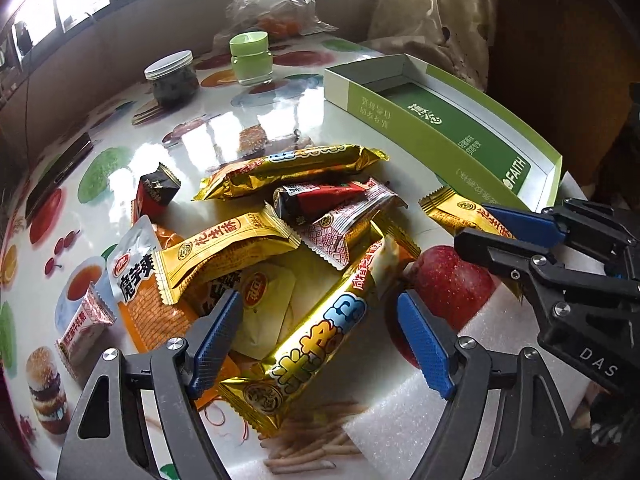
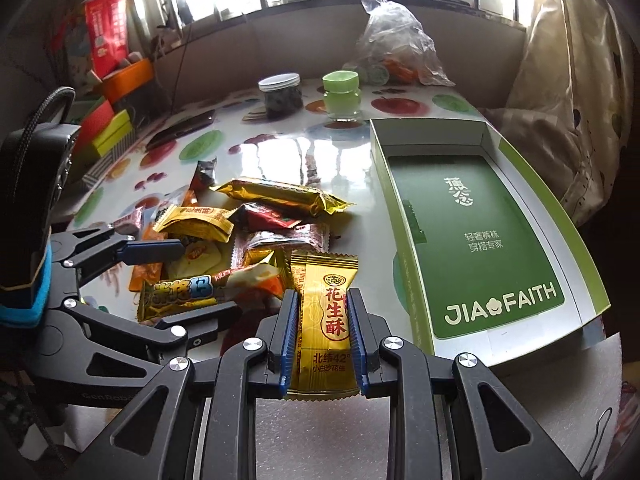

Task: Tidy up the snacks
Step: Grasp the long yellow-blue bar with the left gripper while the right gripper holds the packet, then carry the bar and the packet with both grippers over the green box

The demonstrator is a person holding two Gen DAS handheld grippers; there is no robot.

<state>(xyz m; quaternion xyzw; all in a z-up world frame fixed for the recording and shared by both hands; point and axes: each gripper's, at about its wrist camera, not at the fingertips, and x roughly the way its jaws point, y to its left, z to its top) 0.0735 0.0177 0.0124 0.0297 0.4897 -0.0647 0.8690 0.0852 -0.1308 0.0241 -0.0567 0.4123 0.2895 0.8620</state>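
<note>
A heap of wrapped snacks (image 1: pixel 288 240) lies mid-table; it also shows in the right wrist view (image 2: pixel 240 232). My left gripper (image 1: pixel 320 336) is open, its jaws straddling a long gold bar (image 1: pixel 320 344) at the heap's near edge. In the right wrist view the left gripper (image 2: pixel 192 280) hovers over the same gold bar (image 2: pixel 180 294). My right gripper (image 2: pixel 323 336) is shut on a yellow peanut-crisp packet (image 2: pixel 326 320), held upright beside the heap. In the left wrist view the right gripper (image 1: pixel 492 228) shows with that packet (image 1: pixel 456 210). An open green box (image 2: pixel 480 240) lies to the right, empty.
A white-lidded jar (image 2: pixel 280 96), a green-lidded jar (image 2: pixel 341 94) and a plastic bag (image 2: pixel 396 44) stand at the table's far side. A dark phone (image 2: pixel 184 130) lies far left. The tablecloth (image 1: pixel 224 136) has fruit prints, including a red apple (image 1: pixel 452 284). White foam sheet (image 1: pixel 380 420) covers the near edge.
</note>
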